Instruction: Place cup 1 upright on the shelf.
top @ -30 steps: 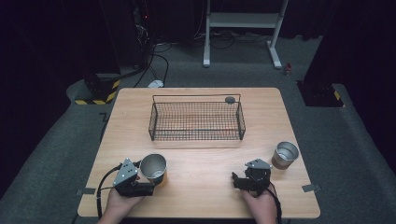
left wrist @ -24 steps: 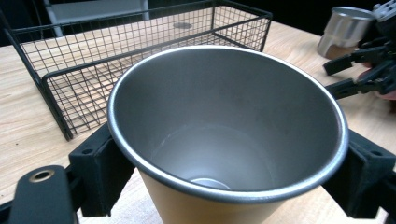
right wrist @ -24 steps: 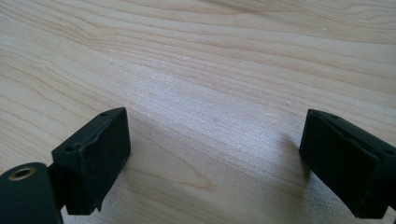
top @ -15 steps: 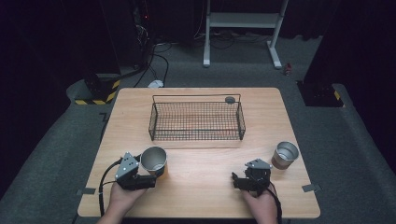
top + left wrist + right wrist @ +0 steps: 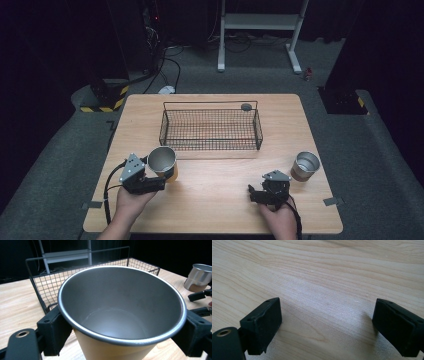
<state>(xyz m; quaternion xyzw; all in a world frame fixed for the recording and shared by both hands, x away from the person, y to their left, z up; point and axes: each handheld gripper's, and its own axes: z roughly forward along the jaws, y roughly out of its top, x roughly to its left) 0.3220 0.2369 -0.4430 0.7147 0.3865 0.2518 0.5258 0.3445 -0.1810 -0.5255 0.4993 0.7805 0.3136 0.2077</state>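
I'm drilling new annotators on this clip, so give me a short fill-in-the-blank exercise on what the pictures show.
1. The left gripper is shut on a metal ____.
2. The right gripper has its jaws ____, with bare table between them.
3. The wire basket holds ____ cups.
4. The second cup stands near the table's ____ edge.

Missing words: cup; open; no; right

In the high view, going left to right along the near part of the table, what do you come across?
Left gripper → tan cup with metal rim that it clamps → right gripper, jaws open → small metal cup.
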